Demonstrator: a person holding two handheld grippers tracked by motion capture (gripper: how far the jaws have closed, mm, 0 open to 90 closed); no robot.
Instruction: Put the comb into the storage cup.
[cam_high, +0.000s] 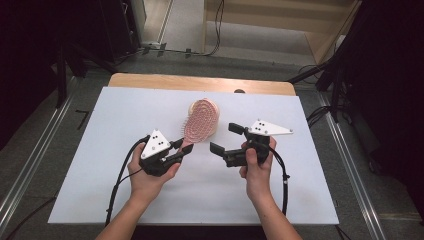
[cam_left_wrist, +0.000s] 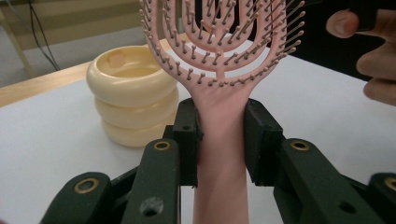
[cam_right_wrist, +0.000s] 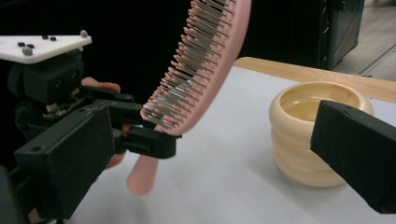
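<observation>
The worktop (cam_high: 100, 165) is a white sheet over a wooden top, whose bare wood shows along the far edge. Everything else is placed here from the cream holder (cam_left_wrist: 133, 93), a pot shaped like 3 stacked rings that stands upright on the white surface toward the far middle.

The right gripper (cam_high: 226, 139) is on the near right of the holder, held in the person's right hand (cam_high: 257, 167). Its 2 jaws stand wide apart with nothing between them, and a grey three-cornered plate sits on top of it.

The left gripper (cam_high: 184, 148) is on the near left of the holder, in the person's left hand (cam_high: 147, 175). Its jaws are clamped on the handle of the pink hairbrush (cam_left_wrist: 219, 51), just below the head.

The hairbrush is lifted off the worktop and tilted, with its head rising toward the holder and its bristles facing up and toward the person. In the high view the head overlaps the holder; whether they touch I cannot tell. The handle end pokes out below the left gripper.
</observation>
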